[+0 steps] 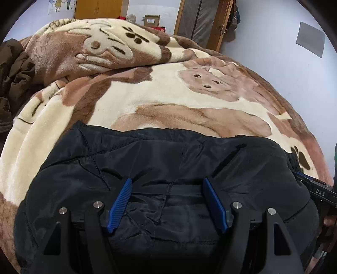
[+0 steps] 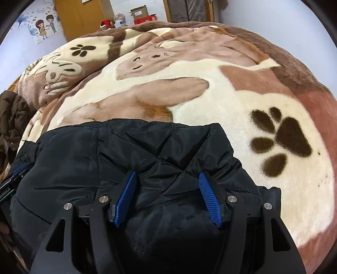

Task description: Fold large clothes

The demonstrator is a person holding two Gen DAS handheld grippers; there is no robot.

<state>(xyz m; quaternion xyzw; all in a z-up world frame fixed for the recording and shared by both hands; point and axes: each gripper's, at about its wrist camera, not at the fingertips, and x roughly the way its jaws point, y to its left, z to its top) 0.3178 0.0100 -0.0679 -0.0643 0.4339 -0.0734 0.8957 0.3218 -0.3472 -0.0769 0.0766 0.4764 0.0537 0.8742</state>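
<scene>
A black quilted jacket lies bunched on the near part of the bed, its far edge straight across the blanket. My left gripper points down onto its left half. The blue pads stand wide apart, with a hump of jacket fabric between them that they do not pinch. My right gripper stands the same way over the jacket near its right corner, open, its tips resting in the fabric. Each gripper shows at the edge of the other's view: right gripper, left gripper.
A cream and brown fleece blanket with animal and paw prints covers the bed. A dark brown garment lies heaped at the left edge. Behind the bed are a wooden wardrobe, cardboard boxes and a pale wall.
</scene>
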